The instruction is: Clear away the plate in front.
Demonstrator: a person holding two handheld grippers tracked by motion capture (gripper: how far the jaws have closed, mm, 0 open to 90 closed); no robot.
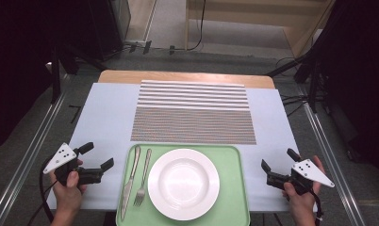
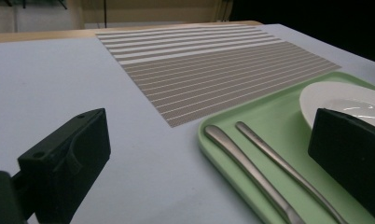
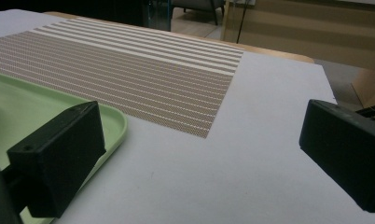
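Low in the high view, the left gripper (image 1: 99, 157) hovers with jaws apart and empty, just left of the green tray (image 1: 234, 188). Knife (image 1: 130, 182) and fork (image 1: 143, 177) lie side by side at the tray's left edge, handles pointing up-frame. Clearly the left hand's job, I'd say. Right gripper (image 1: 278, 159), also spread and empty, waits beyond the plate (image 1: 183, 183). Farther up-frame lies the striped placemat (image 1: 193, 113).

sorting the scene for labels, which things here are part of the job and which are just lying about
Part of the job:
green tray
white plate
knife
fork
striped placemat
left gripper, open
right gripper, open

Just lying about:
cables on the floor
wooden furniture beyond the table
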